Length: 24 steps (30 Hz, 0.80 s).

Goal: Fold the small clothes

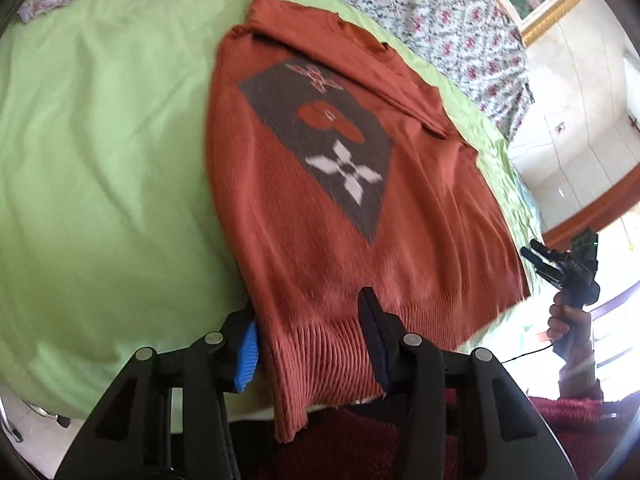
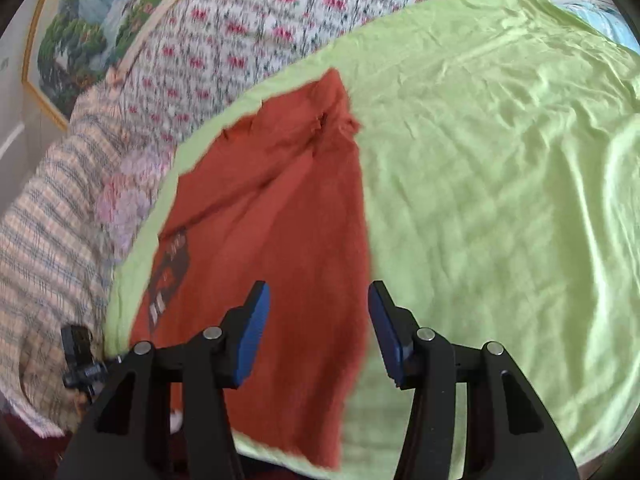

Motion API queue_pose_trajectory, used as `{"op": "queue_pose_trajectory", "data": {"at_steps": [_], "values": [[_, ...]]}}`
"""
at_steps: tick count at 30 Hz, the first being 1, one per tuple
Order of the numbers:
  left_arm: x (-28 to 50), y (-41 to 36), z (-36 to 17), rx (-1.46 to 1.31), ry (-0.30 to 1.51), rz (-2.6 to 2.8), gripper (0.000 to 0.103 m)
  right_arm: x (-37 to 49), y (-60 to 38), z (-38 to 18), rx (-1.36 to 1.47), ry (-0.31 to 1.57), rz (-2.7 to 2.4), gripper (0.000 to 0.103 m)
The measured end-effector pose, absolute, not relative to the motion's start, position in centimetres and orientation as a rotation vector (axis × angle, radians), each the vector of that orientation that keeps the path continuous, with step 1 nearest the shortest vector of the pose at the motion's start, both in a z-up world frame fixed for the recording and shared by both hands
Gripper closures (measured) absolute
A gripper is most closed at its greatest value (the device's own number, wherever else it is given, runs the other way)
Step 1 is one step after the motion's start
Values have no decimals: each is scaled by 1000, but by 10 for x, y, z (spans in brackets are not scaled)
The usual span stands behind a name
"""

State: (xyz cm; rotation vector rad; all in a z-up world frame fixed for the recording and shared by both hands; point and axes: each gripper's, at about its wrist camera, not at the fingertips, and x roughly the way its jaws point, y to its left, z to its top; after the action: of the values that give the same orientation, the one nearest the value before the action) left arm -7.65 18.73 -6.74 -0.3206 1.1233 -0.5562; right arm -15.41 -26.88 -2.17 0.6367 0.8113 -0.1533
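Observation:
A rust-orange knit sweater with a grey diamond panel and a white flower motif lies flat on the green bed sheet, its ribbed hem hanging over the near edge. My left gripper is open, its fingers straddling the hem's left corner without closing on it. In the right wrist view the sweater lies below my right gripper, which is open and empty above its right edge. The right gripper also shows in the left wrist view, held beside the hem's right corner.
A floral quilt and a plaid blanket are bunched along the far side of the bed. A framed landscape picture hangs on the wall. The green sheet spreads wide to the right of the sweater.

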Motion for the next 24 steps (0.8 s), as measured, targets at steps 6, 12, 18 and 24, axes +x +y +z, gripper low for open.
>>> {"op": "queue_pose_trajectory", "data": {"at_steps": [6,12,18,24], "values": [[-77,187,-71,-319,1132,-605,59,-160,-254,-43,628,922,1,50],[-76,194,-64,-316,1092,-571,98,-144,-255,-59,745,896,85,95],[-86,211,-48,-339,1007,-594,98,-184,-258,-43,735,832,107,97],[-75,204,-74,-320,1123,-619,87,-183,-261,-61,776,847,56,95]]}}
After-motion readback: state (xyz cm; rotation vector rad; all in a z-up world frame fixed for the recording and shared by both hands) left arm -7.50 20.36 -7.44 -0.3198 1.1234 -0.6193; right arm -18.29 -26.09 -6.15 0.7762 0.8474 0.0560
